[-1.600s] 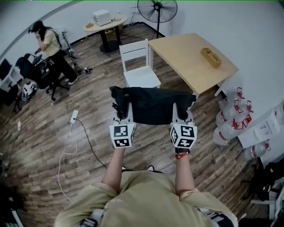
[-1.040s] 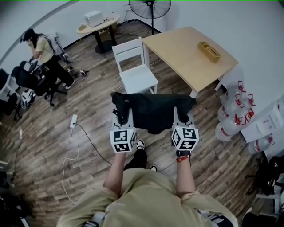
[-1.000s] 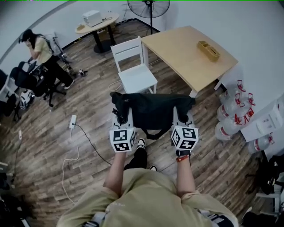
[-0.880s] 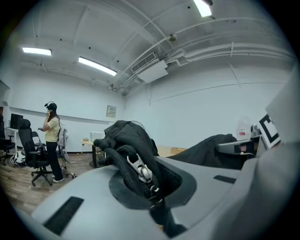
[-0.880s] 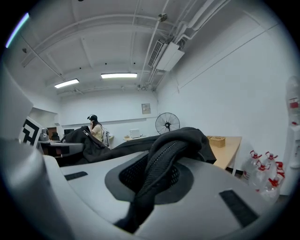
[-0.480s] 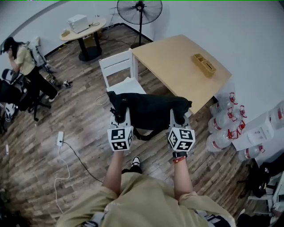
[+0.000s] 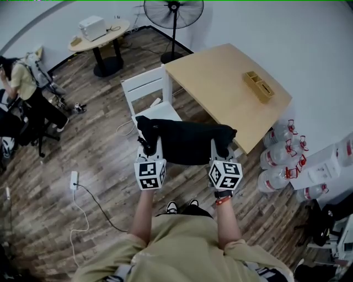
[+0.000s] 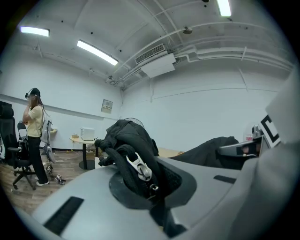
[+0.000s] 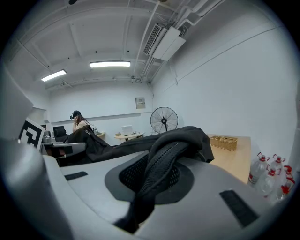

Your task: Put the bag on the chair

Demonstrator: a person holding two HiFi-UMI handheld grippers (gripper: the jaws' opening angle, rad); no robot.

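Head view gives me both tongs out in front of me, and the bag (image 7: pixel 187 143), black and limp, is stretched between them in the air above the wooden floor (image 7: pixel 99 148). The left tongs (image 7: pixel 149 142) pinch its left end and the right tongs (image 7: pixel 223 145) pinch its right end. The white chair (image 7: pixel 146 88) stands just beyond the bag, whose far edge overlaps the seat from where I look; I cannot tell whether they touch. To the chair's right is the pale worktop (image 7: pixel 220 77) with a wooden tray (image 7: pixel 259 86) on it, and a fan (image 7: pixel 173 11) stands by the wall. Left gripper view shows those jaws closed on a black strap (image 8: pixel 123 161) of the bag, with a metal buckle (image 8: pixel 140 168) sitting right at the pinch, and the bunched fabric rising above. Right gripper view shows those jaws closed on a mesh strap (image 9: pixel 161 168), which runs up into the folded fabric, with the worktop off to the right.
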